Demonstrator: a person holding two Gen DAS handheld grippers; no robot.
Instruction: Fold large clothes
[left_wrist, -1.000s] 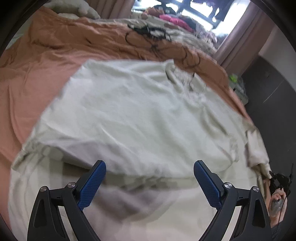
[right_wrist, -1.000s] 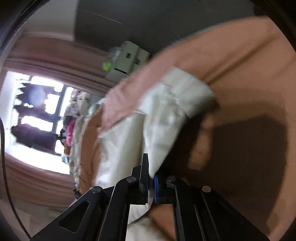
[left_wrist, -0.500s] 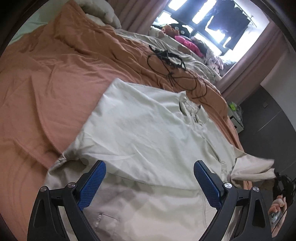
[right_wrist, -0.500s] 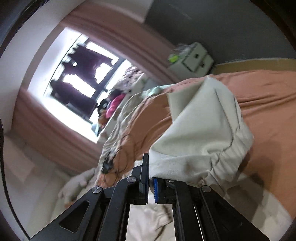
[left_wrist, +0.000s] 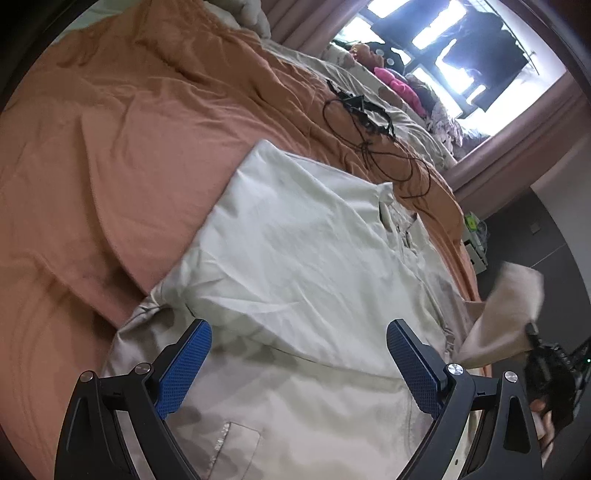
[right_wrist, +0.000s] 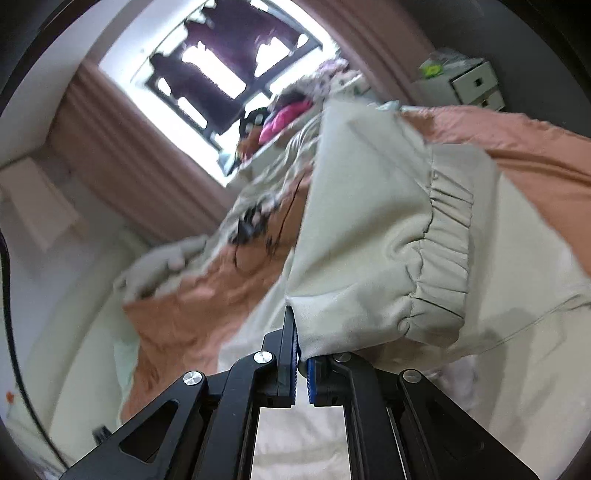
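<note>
A large pale beige jacket lies spread on an orange bedspread, one side folded over its body. My left gripper is open and empty, hovering over the jacket's lower part. My right gripper is shut on the jacket's sleeve near its gathered elastic cuff and holds it lifted above the bed. In the left wrist view the lifted sleeve and the right gripper show at the right edge.
Black cables lie on the bedspread beyond the jacket. Piled clothes sit by the window with mauve curtains. A white drawer unit stands beside the bed's far corner. A pillow lies at the bed's head.
My right gripper has lifted the sleeve up and swung it over toward the jacket's body. My left gripper has drawn back and tilted, showing more of the bed.
</note>
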